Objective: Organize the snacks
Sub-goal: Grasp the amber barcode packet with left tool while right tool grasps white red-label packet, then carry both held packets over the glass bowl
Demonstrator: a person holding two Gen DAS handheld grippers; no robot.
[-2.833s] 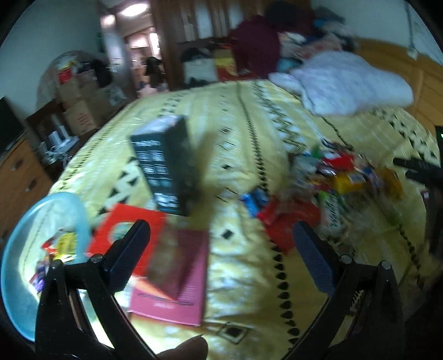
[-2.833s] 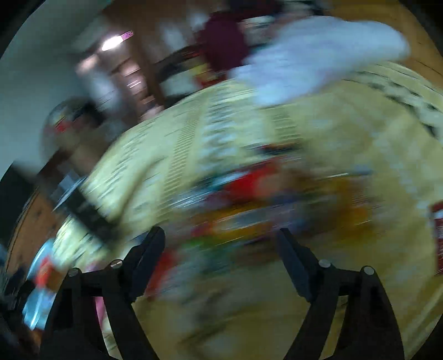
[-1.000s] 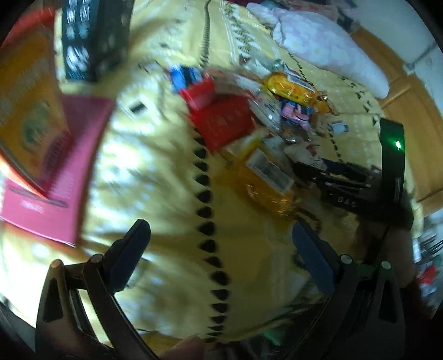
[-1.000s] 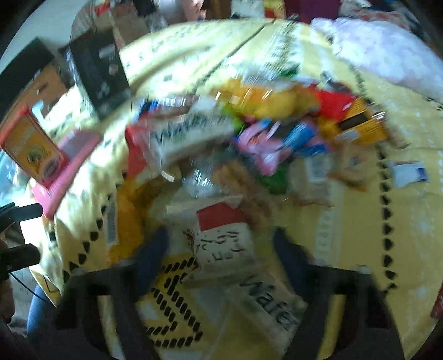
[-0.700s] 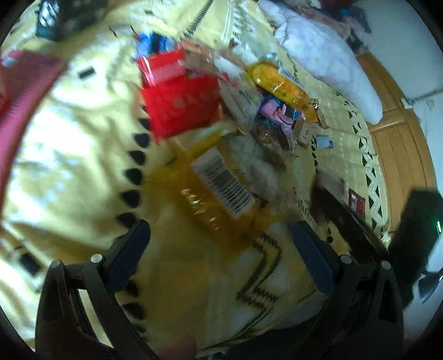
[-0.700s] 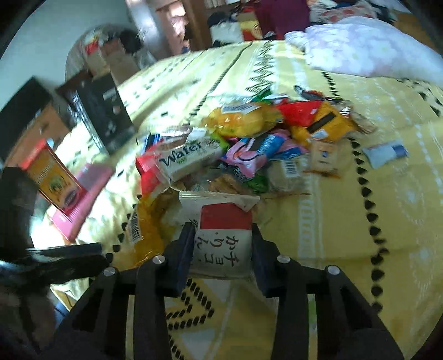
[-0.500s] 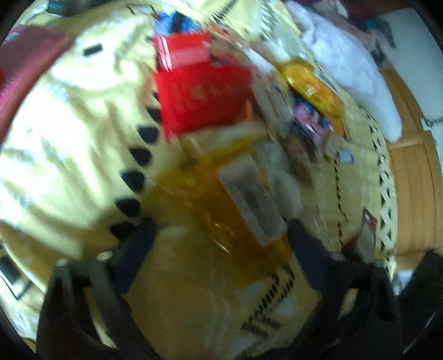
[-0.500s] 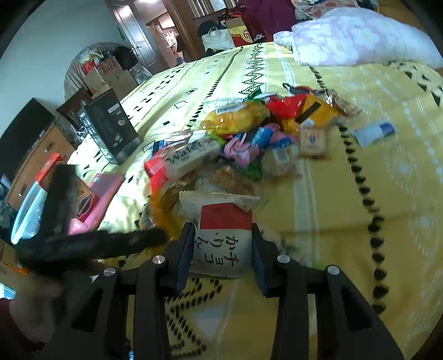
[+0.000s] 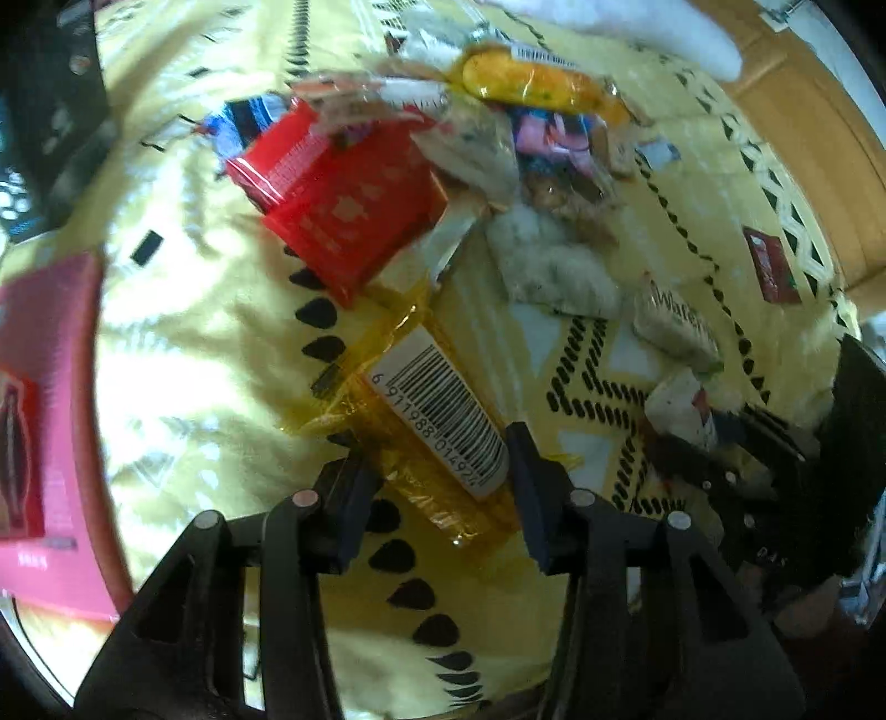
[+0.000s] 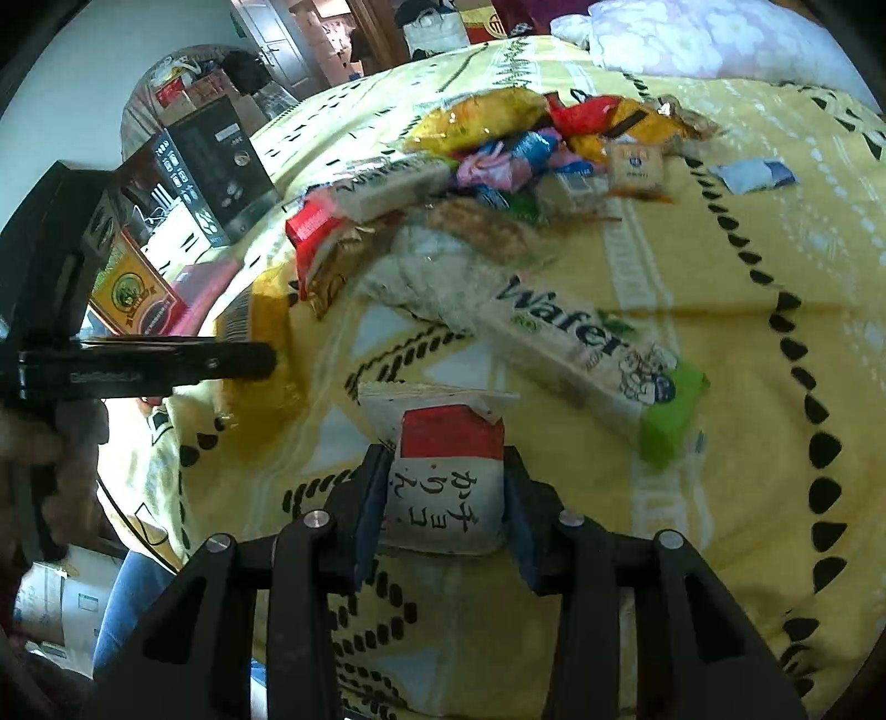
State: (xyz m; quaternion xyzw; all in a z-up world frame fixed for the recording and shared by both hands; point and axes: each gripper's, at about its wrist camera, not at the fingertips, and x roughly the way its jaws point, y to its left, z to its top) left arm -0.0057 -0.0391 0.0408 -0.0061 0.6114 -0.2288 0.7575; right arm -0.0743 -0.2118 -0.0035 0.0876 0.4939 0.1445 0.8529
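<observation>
Left gripper (image 9: 437,487): jaws closing around yellow snack pack (image 9: 421,410), barcode side up, flat on bed; pads near its edges, contact unclear. Right gripper (image 10: 443,498): jaws opening slightly, pads against white-and-red packet (image 10: 446,476). Wafer pack (image 10: 576,349) beside it. Snack pile (image 10: 531,149) on yellow patterned bedspread (image 10: 747,443). Black box (image 10: 219,160) and pillow (image 10: 692,39) beyond.

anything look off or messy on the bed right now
Yes: the snacks lie in a loose jumbled heap on the yellow blanket, packets overlapping at all angles. One wafer pack and a small blue-white packet lie apart from it. Nothing looks torn or spilled.
</observation>
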